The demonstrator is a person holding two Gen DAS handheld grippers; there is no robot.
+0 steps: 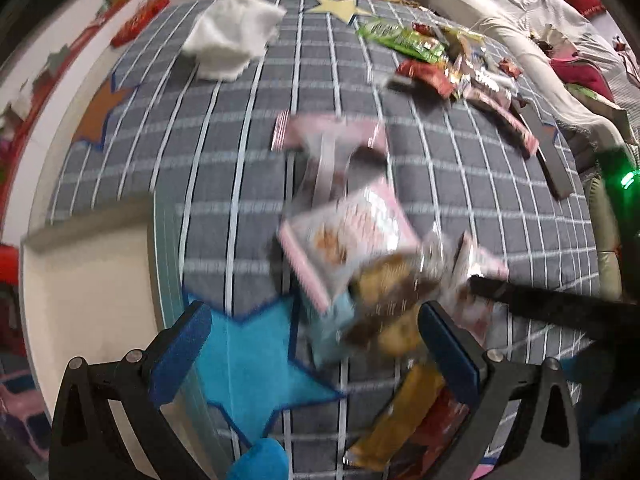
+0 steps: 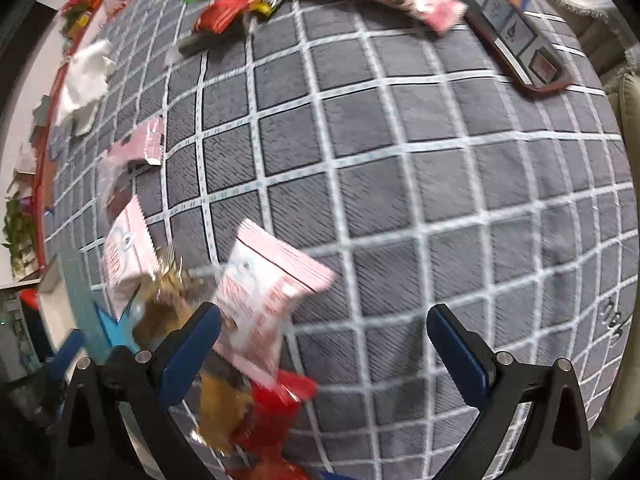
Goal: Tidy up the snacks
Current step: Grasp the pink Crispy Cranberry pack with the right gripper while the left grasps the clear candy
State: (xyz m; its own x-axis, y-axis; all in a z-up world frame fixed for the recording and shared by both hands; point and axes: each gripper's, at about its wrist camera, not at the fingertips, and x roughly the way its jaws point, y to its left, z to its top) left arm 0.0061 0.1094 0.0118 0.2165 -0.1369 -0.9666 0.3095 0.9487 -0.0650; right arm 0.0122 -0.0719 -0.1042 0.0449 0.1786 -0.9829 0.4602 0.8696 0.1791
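At the far left of the left wrist view, a shallow white cardboard box (image 1: 86,280) sits at the edge of the grey blanket with a white grid pattern (image 1: 224,152); it looks like the likely place for the snacks, though that is only a guess. A blue felt star patch (image 1: 256,356) lies between the box and the pile.

The left gripper (image 1: 314,344) is spread wide and holds nothing, hanging over the star. Just to its right is a loose heap: a pink-edged white snack packet (image 1: 348,240) leaning on a brown-and-gold foil packet (image 1: 386,304), with an orange wrapper (image 1: 404,412) under the right finger. The packets overlap, so a pinch here could catch two at once or skid off the slick foil. Both pictures are blurred, so any closing now may land off target.

In the right wrist view the right gripper (image 2: 324,338) is likewise splayed and empty above bare blanket, with another pink-and-white packet (image 2: 264,300) against its left finger. A careless sweep could push that one onto the red wrapper (image 2: 276,404) below.

Far right, a second scatter of green, red and pink packets (image 1: 436,56) lies well apart, not yet sorted.
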